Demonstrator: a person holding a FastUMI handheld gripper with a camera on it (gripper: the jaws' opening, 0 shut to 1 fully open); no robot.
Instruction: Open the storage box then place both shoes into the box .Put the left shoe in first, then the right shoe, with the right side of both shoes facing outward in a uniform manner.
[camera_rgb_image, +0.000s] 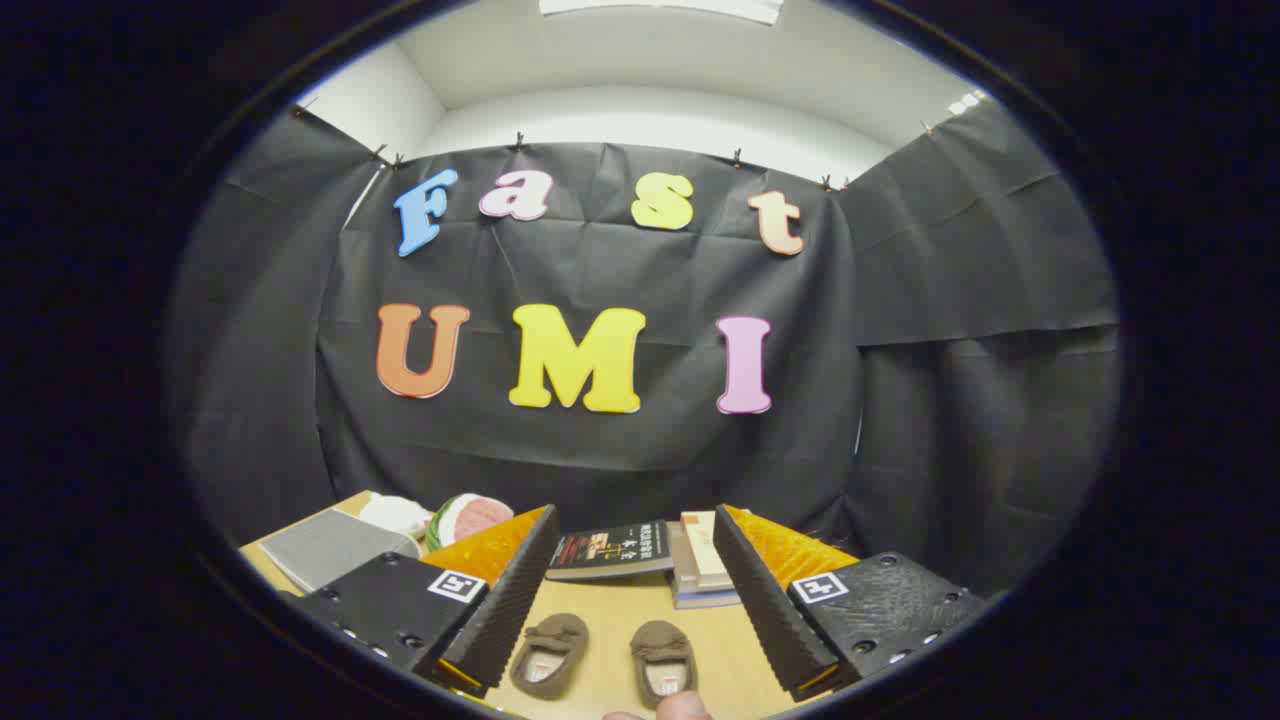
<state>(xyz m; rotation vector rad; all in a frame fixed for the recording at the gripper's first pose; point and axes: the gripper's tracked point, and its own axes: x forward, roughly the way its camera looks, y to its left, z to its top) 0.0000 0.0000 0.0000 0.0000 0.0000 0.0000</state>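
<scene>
Two small brown slip-on shoes stand side by side on the wooden table (620, 620), toes pointing away from me. The left shoe (549, 654) and the right shoe (664, 661) both lie low between my two fingers. My gripper (630, 610) is open wide, high above the table, with nothing between its fingers. A fingertip of a person's hand (680, 707) shows just below the right shoe.
Beyond the fingers lie a dark book (612, 551) and a stack of books (700, 565) at the table's back. To the left are a grey flat object (330, 548), a white cloth-like item (395, 514) and a round green, white and pink thing (470, 518).
</scene>
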